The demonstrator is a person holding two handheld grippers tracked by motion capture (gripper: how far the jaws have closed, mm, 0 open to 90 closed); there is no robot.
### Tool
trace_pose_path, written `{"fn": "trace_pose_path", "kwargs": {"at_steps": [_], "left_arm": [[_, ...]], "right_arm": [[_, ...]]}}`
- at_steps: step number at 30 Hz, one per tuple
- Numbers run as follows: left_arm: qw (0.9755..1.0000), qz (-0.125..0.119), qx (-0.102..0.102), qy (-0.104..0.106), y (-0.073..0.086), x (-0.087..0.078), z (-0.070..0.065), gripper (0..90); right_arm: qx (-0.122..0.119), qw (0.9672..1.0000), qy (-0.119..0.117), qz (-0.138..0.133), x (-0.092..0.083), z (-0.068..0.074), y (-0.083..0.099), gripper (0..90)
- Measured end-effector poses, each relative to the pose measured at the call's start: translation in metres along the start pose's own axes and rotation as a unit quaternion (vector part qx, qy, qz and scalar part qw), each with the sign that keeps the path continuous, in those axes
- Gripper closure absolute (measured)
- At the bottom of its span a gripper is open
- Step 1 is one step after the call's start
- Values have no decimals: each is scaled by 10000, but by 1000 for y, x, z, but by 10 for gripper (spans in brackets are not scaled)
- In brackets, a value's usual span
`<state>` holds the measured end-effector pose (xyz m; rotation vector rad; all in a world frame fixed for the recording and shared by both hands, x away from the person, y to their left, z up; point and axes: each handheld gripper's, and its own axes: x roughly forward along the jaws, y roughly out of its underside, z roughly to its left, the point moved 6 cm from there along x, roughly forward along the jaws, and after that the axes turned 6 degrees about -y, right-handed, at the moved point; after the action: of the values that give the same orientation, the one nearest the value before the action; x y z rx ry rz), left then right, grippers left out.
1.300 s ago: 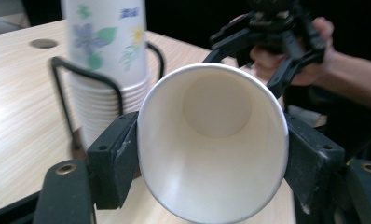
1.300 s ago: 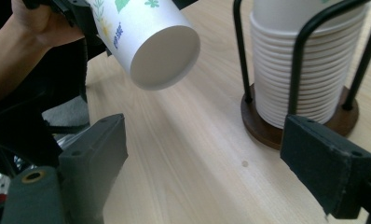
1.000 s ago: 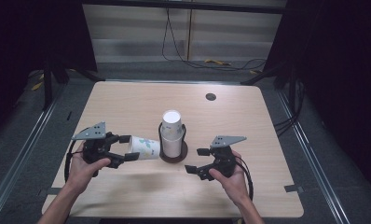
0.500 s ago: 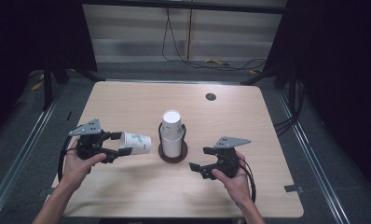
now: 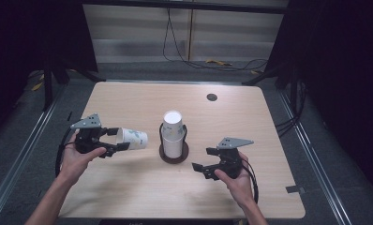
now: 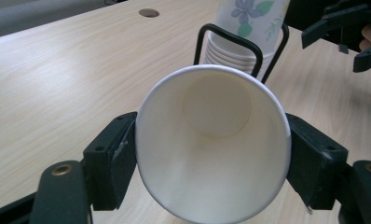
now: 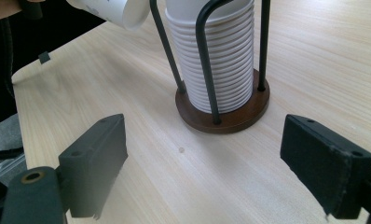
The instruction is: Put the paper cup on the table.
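One paper cup (image 5: pixel 132 138) lies sideways, clenched in the left claw (image 5: pixel 110 141) above the bench (image 5: pixel 128 98), well left of the cup stack (image 5: pixel 173 133) in its wire holder (image 5: pixel 174 153). Right claw (image 5: pixel 204 168) gapes released near the front edge, bare wood all round.

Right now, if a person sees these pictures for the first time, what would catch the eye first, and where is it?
The eye goes first to the stack of paper cups standing upside down in a black wire holder on a round wooden base near the middle of the table. Next is the single paper cup lying sideways, clamped in the left gripper to the left of the stack. The right gripper waits open to the right of the stack.
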<state>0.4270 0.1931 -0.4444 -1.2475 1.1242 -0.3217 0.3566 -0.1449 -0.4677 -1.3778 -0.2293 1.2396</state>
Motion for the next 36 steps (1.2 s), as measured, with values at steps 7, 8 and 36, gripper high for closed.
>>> {"fn": "trace_pose_path", "kwargs": {"at_steps": [7, 8, 36], "left_arm": [[9994, 286, 28, -203, -4, 2, 8, 259], [9991, 361, 37, -212, -5, 3, 10, 258], [9821, 1759, 169, -650, -18, 42, 40, 255]], "right_arm": [[-48, 9999, 93, -37, -7, 5, -2, 143], [-30, 9999, 107, -22, -9, 5, 0, 143], [52, 10000, 45, 33, -5, 0, 5, 158]]}}
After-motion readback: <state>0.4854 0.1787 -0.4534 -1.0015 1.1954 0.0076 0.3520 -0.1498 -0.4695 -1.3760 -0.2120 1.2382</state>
